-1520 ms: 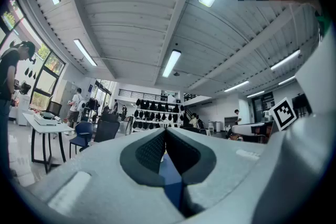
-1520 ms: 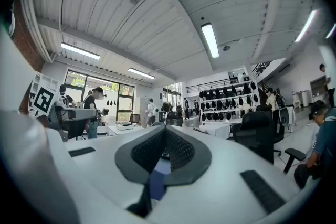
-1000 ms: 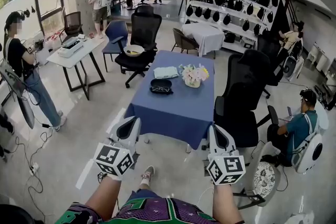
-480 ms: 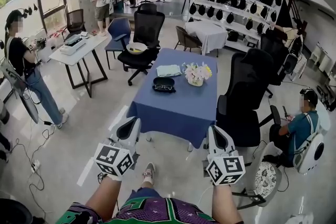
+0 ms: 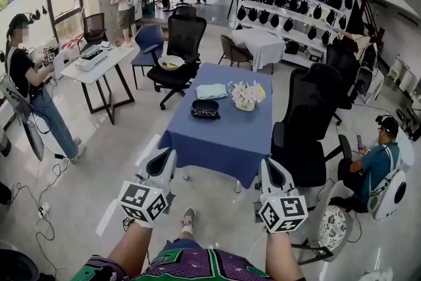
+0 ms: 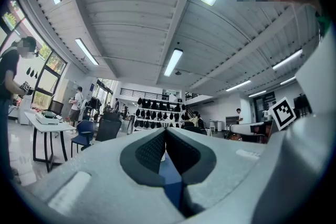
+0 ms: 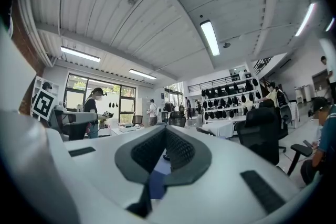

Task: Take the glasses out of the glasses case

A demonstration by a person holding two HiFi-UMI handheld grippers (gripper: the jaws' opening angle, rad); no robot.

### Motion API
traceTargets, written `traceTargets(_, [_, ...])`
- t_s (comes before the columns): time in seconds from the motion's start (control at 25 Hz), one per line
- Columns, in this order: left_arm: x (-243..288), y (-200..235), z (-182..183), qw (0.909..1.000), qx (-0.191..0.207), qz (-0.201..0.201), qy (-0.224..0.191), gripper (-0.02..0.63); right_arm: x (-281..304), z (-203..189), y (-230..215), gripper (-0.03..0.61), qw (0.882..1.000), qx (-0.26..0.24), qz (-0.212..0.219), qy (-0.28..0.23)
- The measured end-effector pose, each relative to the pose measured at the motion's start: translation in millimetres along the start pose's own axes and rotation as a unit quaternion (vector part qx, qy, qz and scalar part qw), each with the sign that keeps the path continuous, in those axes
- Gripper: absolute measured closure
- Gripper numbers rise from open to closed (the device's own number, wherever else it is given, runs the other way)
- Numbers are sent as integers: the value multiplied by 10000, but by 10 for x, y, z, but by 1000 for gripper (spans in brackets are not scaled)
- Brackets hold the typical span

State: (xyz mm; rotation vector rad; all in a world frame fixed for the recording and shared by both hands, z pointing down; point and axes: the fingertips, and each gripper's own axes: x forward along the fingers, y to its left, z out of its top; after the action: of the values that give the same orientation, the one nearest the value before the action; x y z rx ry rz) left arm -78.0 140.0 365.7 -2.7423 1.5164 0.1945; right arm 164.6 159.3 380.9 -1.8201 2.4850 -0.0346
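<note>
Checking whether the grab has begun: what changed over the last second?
Nothing visibly moved, was taken or released. The left claw and right claw stay shut and empty, short of the blue table; the glasses case lies untouched on it.

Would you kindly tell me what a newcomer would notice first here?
The blue-clothed table in the middle of the head view draws the eye, with a black glasses case, a folded cloth and a flower arrangement on it. Nearer, the left gripper and right gripper hang short of the table, fingers closed on nothing.
</note>
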Motion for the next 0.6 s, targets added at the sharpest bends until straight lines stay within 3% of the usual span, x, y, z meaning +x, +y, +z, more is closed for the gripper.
traceTargets(0.6, [489, 307, -13, 10000, -90, 0, 3, 598, 503, 71, -178, 577, 10000, -12, -20, 23])
